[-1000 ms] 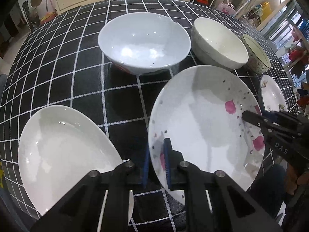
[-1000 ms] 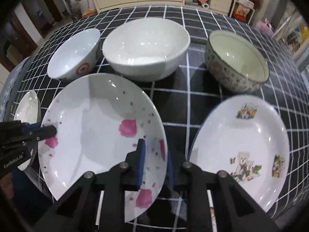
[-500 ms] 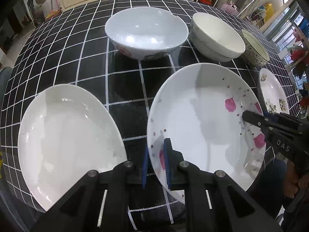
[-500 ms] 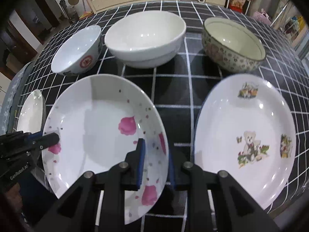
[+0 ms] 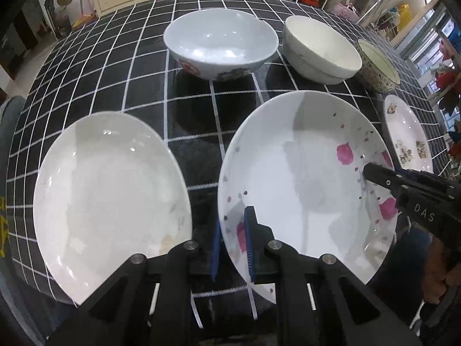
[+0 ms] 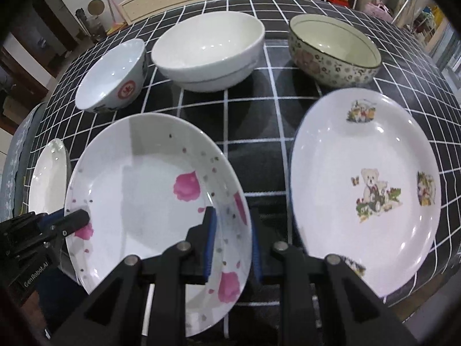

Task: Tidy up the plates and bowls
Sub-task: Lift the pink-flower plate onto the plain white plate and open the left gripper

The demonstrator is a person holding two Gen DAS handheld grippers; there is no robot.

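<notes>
A white plate with pink flowers [image 5: 302,181] is held by both grippers at opposite rims, near the table's front edge. My left gripper [image 5: 232,230] is shut on its left rim, blue pads either side of the edge. My right gripper [image 6: 232,230] is shut on its right rim, and its black fingers [image 5: 377,174] also show in the left wrist view. A plain white plate [image 5: 109,199] lies left of the held one. A plate with a bear picture [image 6: 366,184] lies to its right. I cannot tell if the held plate touches the cloth.
Three bowls stand in a row behind the plates on the black checked tablecloth [image 5: 144,66]: a blue-white one with a red mark [image 5: 220,46], a plain white one [image 6: 209,49] and a flower-patterned one [image 6: 334,46]. Cabinets and shelves stand beyond the table.
Both grippers have kept their hold on the pink-flowered plate. In the left wrist view the bowls have slid farther off and the plain plate has come more fully into view.
</notes>
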